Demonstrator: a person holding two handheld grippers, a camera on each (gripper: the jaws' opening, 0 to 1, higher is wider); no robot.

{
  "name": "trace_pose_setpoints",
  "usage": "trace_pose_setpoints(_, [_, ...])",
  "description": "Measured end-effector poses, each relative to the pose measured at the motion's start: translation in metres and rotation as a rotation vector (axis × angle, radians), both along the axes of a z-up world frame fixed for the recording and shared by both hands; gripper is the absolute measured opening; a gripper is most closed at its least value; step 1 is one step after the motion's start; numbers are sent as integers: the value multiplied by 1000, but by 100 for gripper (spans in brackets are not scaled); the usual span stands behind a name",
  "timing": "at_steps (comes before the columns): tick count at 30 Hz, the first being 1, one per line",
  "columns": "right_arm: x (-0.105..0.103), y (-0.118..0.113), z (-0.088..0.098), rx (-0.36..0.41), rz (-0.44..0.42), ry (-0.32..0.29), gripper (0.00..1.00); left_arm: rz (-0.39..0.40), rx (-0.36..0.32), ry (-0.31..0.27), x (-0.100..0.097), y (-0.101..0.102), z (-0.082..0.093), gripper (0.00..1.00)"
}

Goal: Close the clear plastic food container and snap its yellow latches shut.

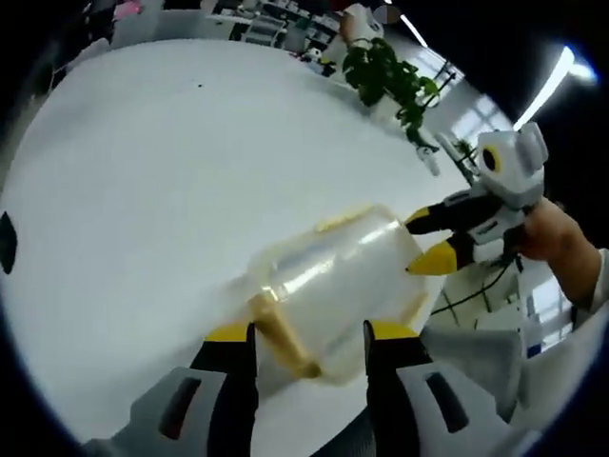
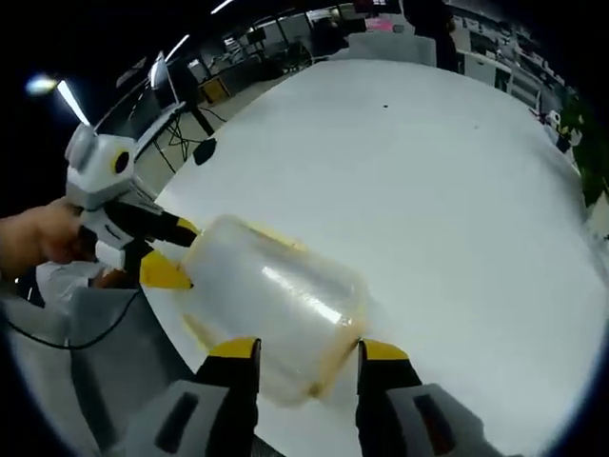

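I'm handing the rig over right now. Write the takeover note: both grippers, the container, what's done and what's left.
Left gripper: jaws open, straddling one end of the clear container, not clamped on it.
Right gripper: jaws open at the opposite end of the container; from the left gripper view its yellow tips sit right at the container's far end.
Container: lying near the edge of the white table, held between the two grippers. The picture is blurred.
Done: lid looks seated, though I cannot confirm it.
Left: yellow latch state unclear; check each and snap shut.
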State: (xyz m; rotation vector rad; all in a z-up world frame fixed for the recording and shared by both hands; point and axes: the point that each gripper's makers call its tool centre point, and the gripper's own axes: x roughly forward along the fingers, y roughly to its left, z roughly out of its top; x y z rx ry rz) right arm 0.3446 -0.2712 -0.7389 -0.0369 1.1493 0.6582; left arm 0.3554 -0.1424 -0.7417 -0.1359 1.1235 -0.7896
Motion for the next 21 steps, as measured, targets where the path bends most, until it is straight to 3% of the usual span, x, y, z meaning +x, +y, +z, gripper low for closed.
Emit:
trace_pose_setpoints(3, [0,2,0,-7,1,4,38,29,-11,39,-3,-4,-2,40])
trace_pose_setpoints(9, [-2,4,0,-43,-7,2,38,45,9,35,-4,-5,-3,41])
trace_pose_setpoints(13, [-5,4,-1,-60,-8,12,37,94,-4,56,0,-5,-3,37])
trace_pose_setpoints(15, [-5,7,-2,-53,-49,23,37,108,-6,71,-2,-6,-4,34])
trace_pose_setpoints(16, [-13,13,-2,-34,-91,81,37,157,-9,134,-10,-9,-7,34])
trace_pose_setpoints(17, [-6,8,-2,-53,-44,31,37,125,12,88,-6,-9,-10,34])
trace_pose_setpoints(18, [-6,7,-2,-49,-37,27,37,93,39,71,-1,-8,-8,34])
trace_pose_setpoints(20, [-9,5,-1,-26,-84,48,36,111,20,97,1,-9,-8,34])
trace_pose_setpoints(21, [-9,6,-2,-32,-67,44,35,92,17,77,1,-9,-7,34])
